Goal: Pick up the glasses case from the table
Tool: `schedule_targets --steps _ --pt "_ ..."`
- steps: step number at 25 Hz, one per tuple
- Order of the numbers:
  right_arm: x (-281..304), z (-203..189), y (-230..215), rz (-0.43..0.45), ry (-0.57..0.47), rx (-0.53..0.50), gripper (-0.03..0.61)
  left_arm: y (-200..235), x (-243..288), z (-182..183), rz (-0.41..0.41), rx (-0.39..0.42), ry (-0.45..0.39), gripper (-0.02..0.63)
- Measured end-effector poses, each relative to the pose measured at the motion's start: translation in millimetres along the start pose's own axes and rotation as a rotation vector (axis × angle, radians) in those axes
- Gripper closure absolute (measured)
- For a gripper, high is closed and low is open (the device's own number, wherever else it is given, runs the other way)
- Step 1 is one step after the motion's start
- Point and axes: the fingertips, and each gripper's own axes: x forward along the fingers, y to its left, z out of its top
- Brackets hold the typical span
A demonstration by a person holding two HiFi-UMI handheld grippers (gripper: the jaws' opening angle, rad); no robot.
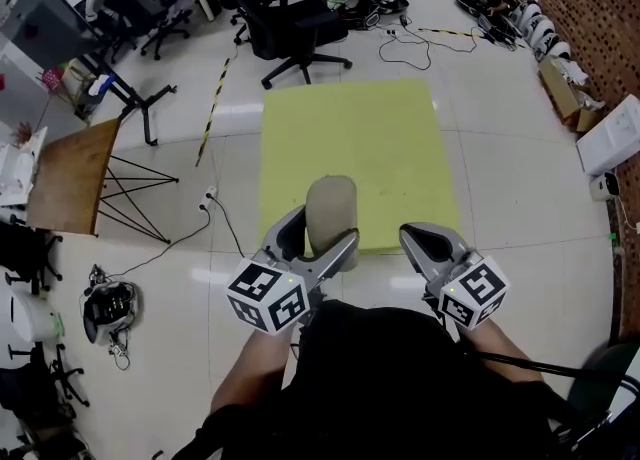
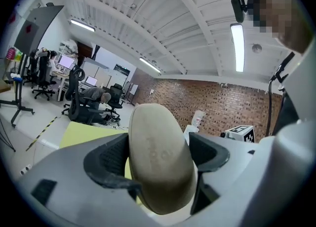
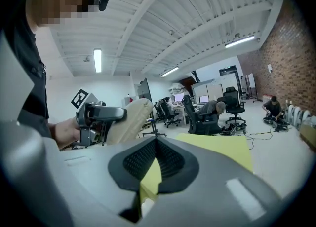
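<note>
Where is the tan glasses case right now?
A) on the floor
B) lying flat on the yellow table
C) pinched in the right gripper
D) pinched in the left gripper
D: the glasses case stands clamped between the jaws of the left gripper, while the right gripper is shut with nothing in it.

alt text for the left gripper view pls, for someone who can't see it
A beige glasses case stands upright in the middle of the frame, clamped between the two black-padded jaws of the left gripper. Behind it are a yellow table, office chairs and a brick wall under a white ceiling.
</note>
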Motion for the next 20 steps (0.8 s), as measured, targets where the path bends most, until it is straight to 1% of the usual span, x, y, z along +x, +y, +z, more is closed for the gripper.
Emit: schedule_targets --steps 5,10,13,17,20 --pt "-47.7 -8.7 -3.0 0.027 -0.026 0.032 0.577 -33.9 0.4 -23.9 0.058 -0.007 0.016 0.224" --pt "-61.1 -3.2 5.1 0.068 -0.069 0.047 0.577 -59.2 -15.8 -29.5 0.080 -0.004 0.030 0.224" --pt "-62.5 -3.5 14.2 0.086 -0.087 0.046 0.575 -69.7 -28.3 -34.3 0.082 0.007 0.037 0.224" --pt "-63.0 -2.0 30.4 0.100 -0.095 0.010 0.575 -72.7 -37.0 -33.0 0.067 0.023 0.040 0.224" --pt "-62.1 -4.5 38.4 0.086 -0.085 0.000 0.575 -72.2 -40.7 -30.4 0.043 0.033 0.047 0.224"
